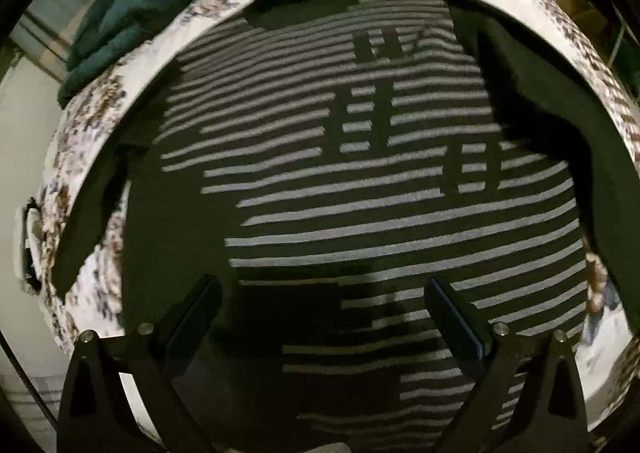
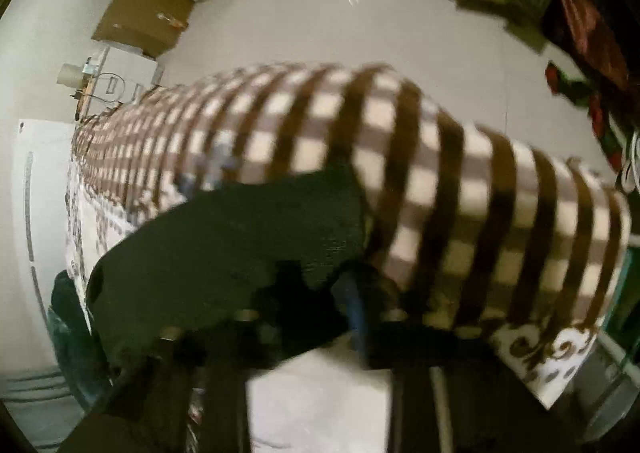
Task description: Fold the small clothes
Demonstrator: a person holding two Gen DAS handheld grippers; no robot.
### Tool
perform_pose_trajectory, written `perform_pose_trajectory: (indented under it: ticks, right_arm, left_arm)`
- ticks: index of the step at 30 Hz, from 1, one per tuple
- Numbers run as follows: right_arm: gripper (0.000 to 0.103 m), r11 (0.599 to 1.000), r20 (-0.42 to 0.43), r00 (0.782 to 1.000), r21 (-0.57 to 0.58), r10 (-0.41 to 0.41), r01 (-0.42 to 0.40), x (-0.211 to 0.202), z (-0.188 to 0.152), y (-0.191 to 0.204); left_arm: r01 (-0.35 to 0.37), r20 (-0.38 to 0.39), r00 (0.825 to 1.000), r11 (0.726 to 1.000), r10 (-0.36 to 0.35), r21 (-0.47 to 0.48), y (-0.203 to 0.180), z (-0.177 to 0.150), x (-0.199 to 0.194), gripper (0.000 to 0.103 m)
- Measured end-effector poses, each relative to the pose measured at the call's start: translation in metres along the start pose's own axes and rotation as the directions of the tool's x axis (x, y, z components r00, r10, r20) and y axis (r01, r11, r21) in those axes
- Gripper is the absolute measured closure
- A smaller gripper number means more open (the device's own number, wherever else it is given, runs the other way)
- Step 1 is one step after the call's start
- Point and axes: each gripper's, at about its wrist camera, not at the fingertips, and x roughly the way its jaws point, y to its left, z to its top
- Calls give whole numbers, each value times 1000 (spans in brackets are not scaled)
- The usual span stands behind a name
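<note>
Fingers of the left gripper [image 1: 322,299] spread wide, hovering over the striped sweater [image 1: 360,181] lying flat on the patterned cloth [image 1: 84,133]. Right gripper [image 2: 320,289] fingers pinch a dark sleeve [image 2: 224,237] near the checked cloth [image 2: 460,189]; view blurred.

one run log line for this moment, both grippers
left hand-held gripper: open over striped sweater | right hand-held gripper: shut on dark sleeve | phase: folding sleeve

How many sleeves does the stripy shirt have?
2 in the left wrist view. One dark sleeve lies at the left of the striped shirt, the other sleeve at the right. The right view is too blurry to add any.
</note>
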Motion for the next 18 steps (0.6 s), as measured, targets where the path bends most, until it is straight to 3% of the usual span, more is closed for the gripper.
perform_pose_trajectory:
  ticks: [4,7,10,13,15,18]
  right_arm:
    - [94,996,93,995,-79,-30,38,-29,14,27]
    - [94,984,183,979,-140,-84,111,-53,30,53]
    - [91,975,146,982,-173,-117,142,-45,50,63]
    - [65,979,37,987,-127,-157,161,-28,56,54]
    - [42,996,6,997,-50,-78,78,-30,51,38]
    - [39,995,-13,999,94,45,-43,-32,36,7]
  left_arm:
    - [19,4,1000,1000,-19,23,-5,5,8,0]
    - [30,23,999,999,-30,38,-7,12,7,0]
    - [38,47,998,998,-40,44,-9,19,4,0]
    - [45,58,997,998,-48,43,-13,23,2,0]
    - [51,60,997,998,-54,43,-15,24,2,0]
    - [55,46,997,997,-57,48,-19,21,7,0]
